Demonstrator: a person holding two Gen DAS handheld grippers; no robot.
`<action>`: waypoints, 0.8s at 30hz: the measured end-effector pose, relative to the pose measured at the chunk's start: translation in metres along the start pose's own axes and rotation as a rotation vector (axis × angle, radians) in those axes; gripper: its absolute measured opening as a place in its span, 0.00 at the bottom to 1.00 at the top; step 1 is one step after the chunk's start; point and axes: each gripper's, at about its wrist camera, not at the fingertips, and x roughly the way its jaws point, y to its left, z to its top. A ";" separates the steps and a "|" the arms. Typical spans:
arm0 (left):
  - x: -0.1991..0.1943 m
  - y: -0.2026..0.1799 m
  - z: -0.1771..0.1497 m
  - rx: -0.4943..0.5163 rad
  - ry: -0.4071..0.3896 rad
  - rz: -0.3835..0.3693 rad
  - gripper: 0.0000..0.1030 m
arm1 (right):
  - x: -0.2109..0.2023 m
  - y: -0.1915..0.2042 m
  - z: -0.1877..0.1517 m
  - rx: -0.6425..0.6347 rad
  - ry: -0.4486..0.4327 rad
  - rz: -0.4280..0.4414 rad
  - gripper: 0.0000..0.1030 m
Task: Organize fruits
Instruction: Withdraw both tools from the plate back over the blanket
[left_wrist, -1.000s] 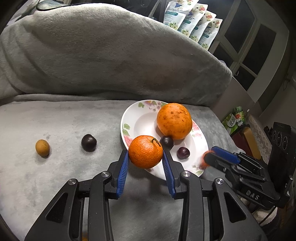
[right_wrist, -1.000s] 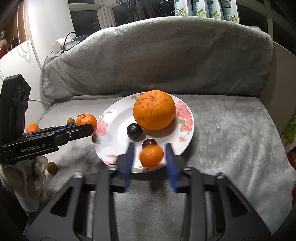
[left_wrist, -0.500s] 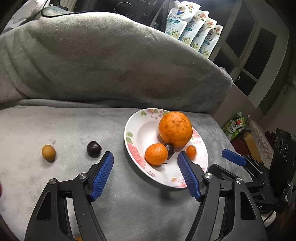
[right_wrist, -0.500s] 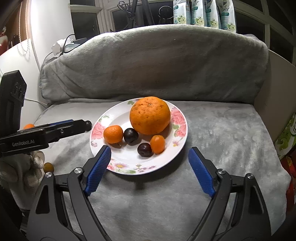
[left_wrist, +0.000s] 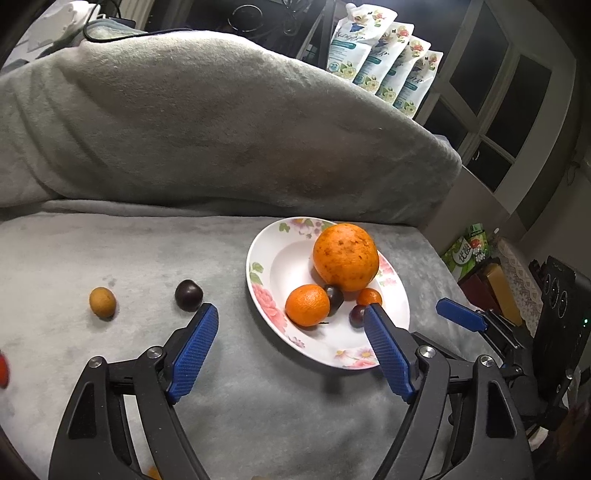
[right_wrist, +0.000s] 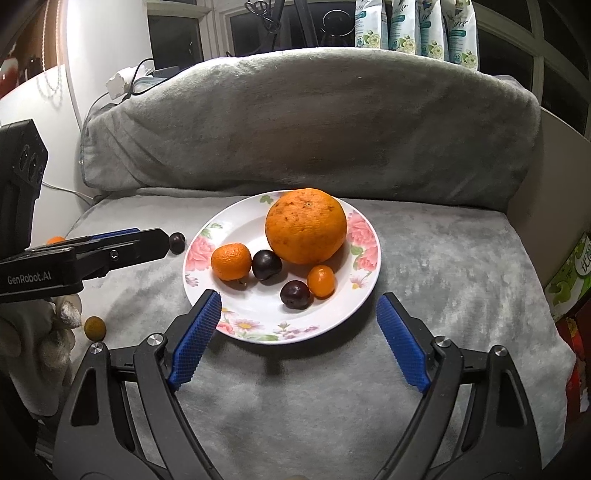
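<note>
A white flowered plate (right_wrist: 258, 221) (left_wrist: 277, 258) on the grey blanket holds a large orange (right_wrist: 306, 225) (left_wrist: 345, 256), a mandarin (right_wrist: 231, 261) (left_wrist: 307, 305), two dark plums (right_wrist: 266, 264) (right_wrist: 294, 294) and a small kumquat (right_wrist: 322, 281) (left_wrist: 369, 296). On the blanket left of the plate lie a dark plum (left_wrist: 188, 294) (right_wrist: 177, 242) and a yellow-brown fruit (left_wrist: 102, 302) (right_wrist: 95, 327). My left gripper (left_wrist: 290, 328) is open and empty, near the plate's left front. My right gripper (right_wrist: 299, 314) is open and empty at the plate's front rim.
A blanket-covered backrest (left_wrist: 203, 129) rises behind the plate. Printed pouches (left_wrist: 384, 70) stand on the sill behind it. Boxes (left_wrist: 476, 251) sit past the blanket's right edge. A red object (left_wrist: 3, 367) shows at the far left edge, another orange fruit (right_wrist: 55, 240) behind the left gripper.
Both grippers opened: the left let go of the mandarin and the right let go of the kumquat, both now on the plate. Both grippers pulled back from the plate.
</note>
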 end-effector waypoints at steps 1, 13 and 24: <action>-0.001 0.000 0.000 0.001 -0.001 0.002 0.79 | -0.001 0.000 0.000 0.004 -0.001 0.002 0.86; -0.015 0.004 -0.002 -0.004 -0.023 0.013 0.79 | -0.008 0.004 0.002 0.016 -0.005 0.016 0.86; -0.030 0.012 -0.006 -0.017 -0.047 0.029 0.79 | -0.013 0.009 0.003 0.046 -0.019 0.046 0.86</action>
